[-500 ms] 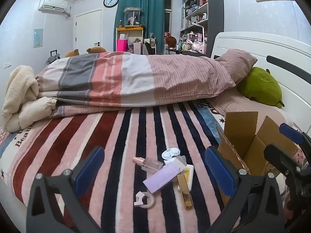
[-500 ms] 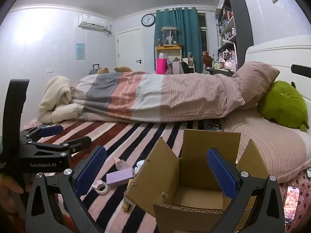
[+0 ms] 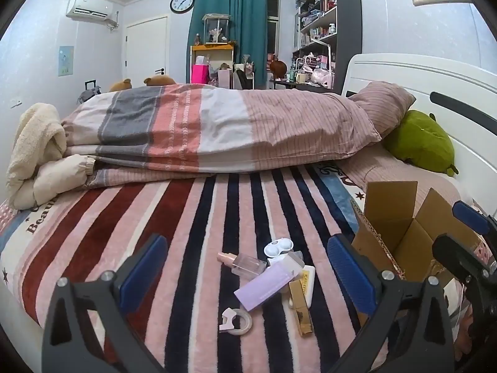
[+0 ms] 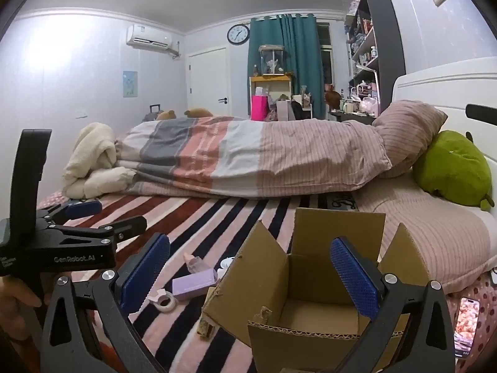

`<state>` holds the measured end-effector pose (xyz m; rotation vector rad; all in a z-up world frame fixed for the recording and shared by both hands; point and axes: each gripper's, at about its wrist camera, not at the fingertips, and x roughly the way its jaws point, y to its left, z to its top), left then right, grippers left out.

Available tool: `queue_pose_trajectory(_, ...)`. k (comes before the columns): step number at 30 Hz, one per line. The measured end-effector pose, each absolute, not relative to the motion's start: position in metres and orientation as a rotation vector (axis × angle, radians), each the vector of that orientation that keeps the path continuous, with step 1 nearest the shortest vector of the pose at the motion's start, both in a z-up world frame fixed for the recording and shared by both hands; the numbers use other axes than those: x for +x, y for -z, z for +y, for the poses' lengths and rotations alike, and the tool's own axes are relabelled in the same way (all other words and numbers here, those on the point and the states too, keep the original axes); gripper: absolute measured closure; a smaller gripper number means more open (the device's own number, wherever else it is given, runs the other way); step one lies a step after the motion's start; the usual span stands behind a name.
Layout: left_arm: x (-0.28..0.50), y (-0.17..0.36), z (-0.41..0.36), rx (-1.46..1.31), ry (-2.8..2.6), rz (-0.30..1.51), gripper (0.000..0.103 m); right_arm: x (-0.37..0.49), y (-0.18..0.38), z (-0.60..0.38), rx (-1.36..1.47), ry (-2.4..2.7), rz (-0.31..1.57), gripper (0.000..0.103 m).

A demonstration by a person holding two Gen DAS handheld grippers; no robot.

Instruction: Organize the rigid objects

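My left tool (image 3: 248, 275) hangs released above the striped blanket (image 3: 192, 233) on the bed, its blue pads wide apart and nothing between them. My right tool (image 4: 250, 272) is likewise released and empty, poised over the mouth of the open cardboard box (image 4: 295, 283).

Directly ahead of the left tool lies the cluster to be organized: a lilac box (image 3: 264, 289) resting tilted across a gold stick (image 3: 300, 314) and a cream tube (image 3: 308, 283), with a clear bottle (image 3: 243, 264) just behind it, a white double-cup case (image 3: 278, 247) beyond that, and a tape ring (image 3: 237, 320) nearest me, slightly apart from the rest. The cardboard box stands just right of the cluster; in the right wrist view it appears empty, so I judge the sorting not yet begun.

Risks from here, as I judge them:
- The items overlap and touch, so closing on the lilac box may drag or flick the gold stick and cream tube beneath it.
- The plush blanket gives underfoot; pressing down could sink a pad and tip the clear bottle away.
- The box flaps stand up loosely; a carried item could catch one and shove the light box on the soft bed.
- The two tools sit near each other at the box edge, so a crossing reach could make them collide.
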<state>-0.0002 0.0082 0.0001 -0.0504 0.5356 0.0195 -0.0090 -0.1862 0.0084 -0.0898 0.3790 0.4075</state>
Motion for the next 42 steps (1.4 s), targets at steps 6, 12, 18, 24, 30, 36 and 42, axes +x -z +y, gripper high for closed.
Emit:
queue_pose_trajectory(6,0.000,0.000,0.009,-0.052,-0.020,0.534,0.000,-0.012,-0.007,-0.186,-0.084,-0.425,0.373,0.000)
queue_pose_trajectory(12,0.001,0.000,0.009,-0.053,-0.021,0.532,0.000,-0.014,-0.005,-0.186,-0.076,-0.440,0.362,0.000)
queue_pose_trajectory(18,0.001,0.000,0.011,-0.060,-0.012,0.535,0.000,-0.015,-0.005,-0.186,-0.058,-0.467,0.357,0.000)
queue_pose_trajectory(24,0.001,-0.001,0.011,-0.057,-0.016,0.533,0.000,-0.017,-0.005,-0.185,-0.074,-0.468,0.350,0.000)
queue_pose_trajectory(30,0.000,-0.001,0.010,-0.058,-0.016,0.532,0.000,-0.017,-0.005,-0.183,-0.087,-0.458,0.344,0.000)
queue_pose_trajectory(36,0.000,-0.001,0.011,-0.059,-0.017,0.532,0.000,-0.018,-0.004,-0.181,-0.088,-0.464,0.343,0.000)
queue_pose_trajectory(42,0.000,-0.001,0.011,-0.058,-0.018,0.532,0.000,-0.017,-0.003,-0.181,-0.090,-0.471,0.344,0.000)
